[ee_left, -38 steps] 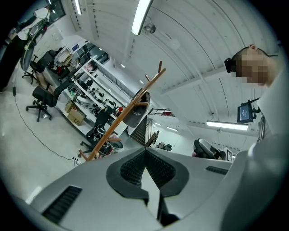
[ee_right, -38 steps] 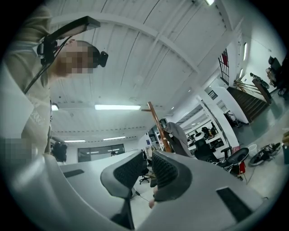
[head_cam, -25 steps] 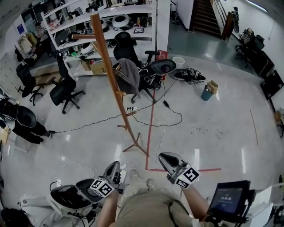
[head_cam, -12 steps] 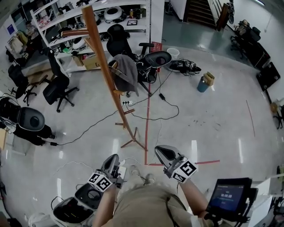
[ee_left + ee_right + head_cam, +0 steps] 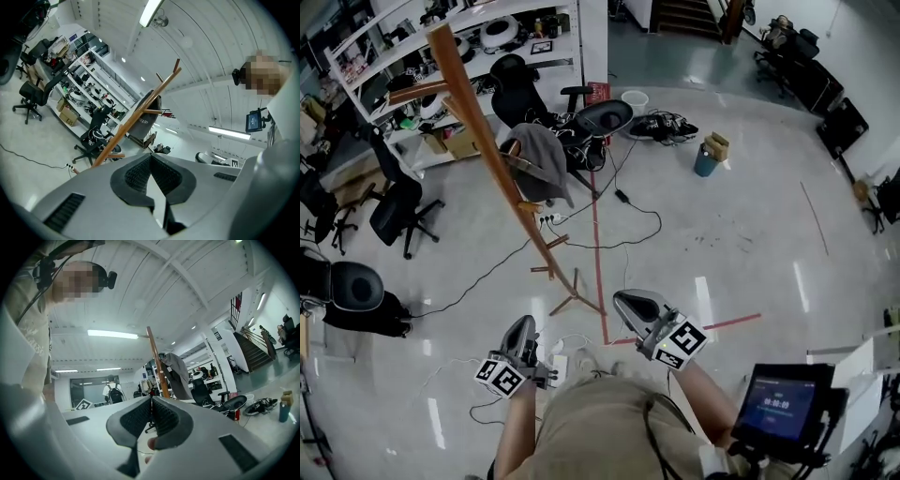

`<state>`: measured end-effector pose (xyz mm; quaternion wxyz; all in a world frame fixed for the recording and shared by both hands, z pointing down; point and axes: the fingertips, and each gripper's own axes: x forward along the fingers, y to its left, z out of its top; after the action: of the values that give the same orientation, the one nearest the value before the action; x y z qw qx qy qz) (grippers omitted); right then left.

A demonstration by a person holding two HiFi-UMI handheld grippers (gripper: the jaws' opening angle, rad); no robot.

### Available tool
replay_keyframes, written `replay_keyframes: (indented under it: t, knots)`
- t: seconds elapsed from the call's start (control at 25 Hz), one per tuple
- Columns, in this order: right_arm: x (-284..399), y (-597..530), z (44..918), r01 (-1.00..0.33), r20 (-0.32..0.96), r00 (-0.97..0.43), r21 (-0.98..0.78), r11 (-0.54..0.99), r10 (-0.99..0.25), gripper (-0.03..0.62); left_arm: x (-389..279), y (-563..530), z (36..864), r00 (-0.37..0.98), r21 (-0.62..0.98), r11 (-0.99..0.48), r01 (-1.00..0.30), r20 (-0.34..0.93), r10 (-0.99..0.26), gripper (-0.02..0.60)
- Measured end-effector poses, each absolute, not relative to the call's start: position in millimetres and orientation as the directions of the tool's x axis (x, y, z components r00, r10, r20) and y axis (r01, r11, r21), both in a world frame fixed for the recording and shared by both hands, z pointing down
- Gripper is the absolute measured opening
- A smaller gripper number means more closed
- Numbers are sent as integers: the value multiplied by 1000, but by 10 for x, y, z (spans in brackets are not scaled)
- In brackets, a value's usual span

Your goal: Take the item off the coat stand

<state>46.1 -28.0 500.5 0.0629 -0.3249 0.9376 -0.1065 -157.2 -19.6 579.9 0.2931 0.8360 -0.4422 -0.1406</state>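
Observation:
A tall wooden coat stand [image 5: 499, 169] leans across the left half of the head view, its feet on the floor at the stand's base [image 5: 572, 298]. A grey garment [image 5: 539, 161] hangs from a peg halfway up the stand. Both grippers are held low by the person's body, short of the base. My left gripper [image 5: 523, 324] is shut and empty. My right gripper [image 5: 624, 299] is shut and empty too. The left gripper view looks up at the stand [image 5: 133, 121] and garment [image 5: 146, 118]. The right gripper view has the pole [image 5: 156, 361] and garment [image 5: 178, 372] beyond its jaws.
Office chairs [image 5: 394, 202] and cluttered shelves [image 5: 478, 42] stand behind the stand. Cables [image 5: 623, 220] and a power strip lie on the floor, with red tape lines [image 5: 598, 272]. A blue bin [image 5: 706, 159] is farther right, and a tablet screen [image 5: 778, 403] sits at the lower right. A person with a backpack [image 5: 111, 390] stands far off.
The head view has swung, so the stand, shelves and chairs have slid left. Both grippers stay low near the body. The round black seat at the lower left has left the picture.

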Motion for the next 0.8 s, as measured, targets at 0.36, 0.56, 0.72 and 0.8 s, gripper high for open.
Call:
replay_keyframes:
  t: [0.36,0.56,0.72,0.8]
  knots:
    - [450,-360,4908,-647,-39,-741,-228,728,-671,23,-1561,-428,5720,610,623,-464,-630,27,-792,18]
    - [426,-446,4959,-664,-34,-723,-241,708,-690,24,-1649,-553,5815,597,617,-440,-653,60,-800,18]
    - [377,-546,4982,-674,-35,-713,-241,698,-700,25,-1737,-643,5917,593,619,-428,-659,77,-801,18]
    - [357,-586,4978,-677,-37,-709,-243,695,-704,24,-1762,-676,5950,601,622,-433,-653,76,-796,18]
